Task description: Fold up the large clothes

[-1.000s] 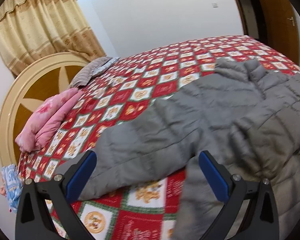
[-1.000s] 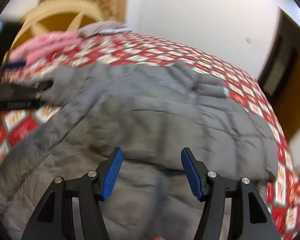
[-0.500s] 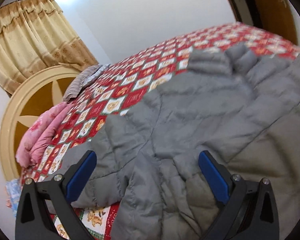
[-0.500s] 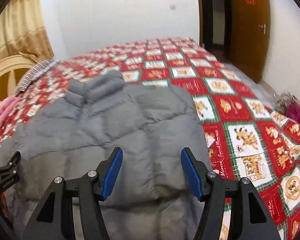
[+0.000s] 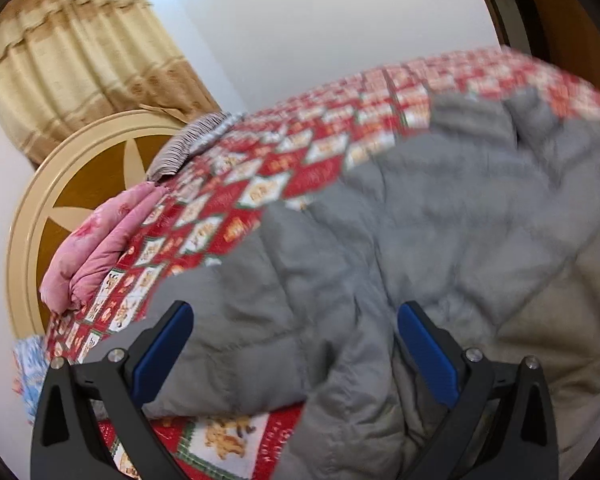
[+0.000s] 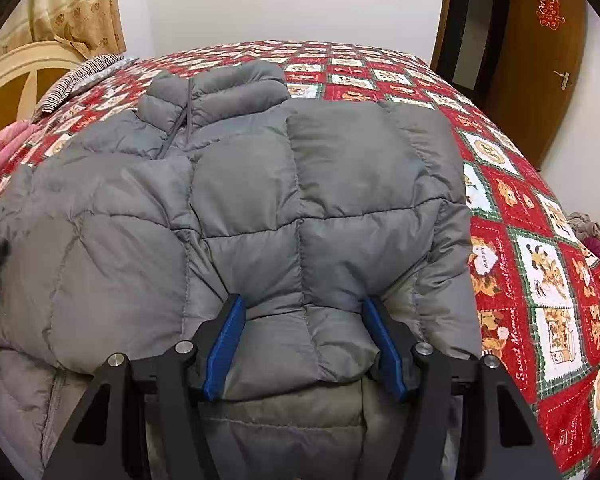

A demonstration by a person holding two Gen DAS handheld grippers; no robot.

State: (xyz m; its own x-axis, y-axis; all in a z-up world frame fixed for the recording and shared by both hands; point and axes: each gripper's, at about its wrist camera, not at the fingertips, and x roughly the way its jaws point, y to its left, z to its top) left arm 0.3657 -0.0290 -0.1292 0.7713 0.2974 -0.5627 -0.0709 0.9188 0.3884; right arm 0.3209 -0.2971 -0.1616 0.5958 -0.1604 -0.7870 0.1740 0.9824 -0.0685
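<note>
We find the grey padded jacket (image 6: 260, 208) lying spread on the bed (image 6: 540, 264), collar toward the far side and hem toward us, so its long axis runs straight away from both claws. Its sleeve on the right side looks already folded in over the body, ending in a puffy cuff nearest the camera.

The right claw (image 6: 304, 344) stands directly over that cuff end. Its blue pads (image 6: 224, 344) sit on either side of the padded bulge, set fairly wide, and the fabric swells between them. We judge the pads to be touching the padding at both flanks, though we cannot confirm a firm pinch, since the stuffing fills the gap of its own accord.

The left claw (image 5: 296, 356) hangs wide and empty over the jacket's other sleeve (image 5: 236, 320), which reaches out sideways toward the pink pillow (image 5: 100, 248) and the bed's edge. This view is blurred, so the exact lie of the sleeve end is uncertain.

The relation that governs the coming move: the unfolded sleeve lies just ahead of and below the left claw, crosswise to the jacket's long axis, and well away from the right claw. In our judgement the left hand is the nearer one to bring it inward.
</note>
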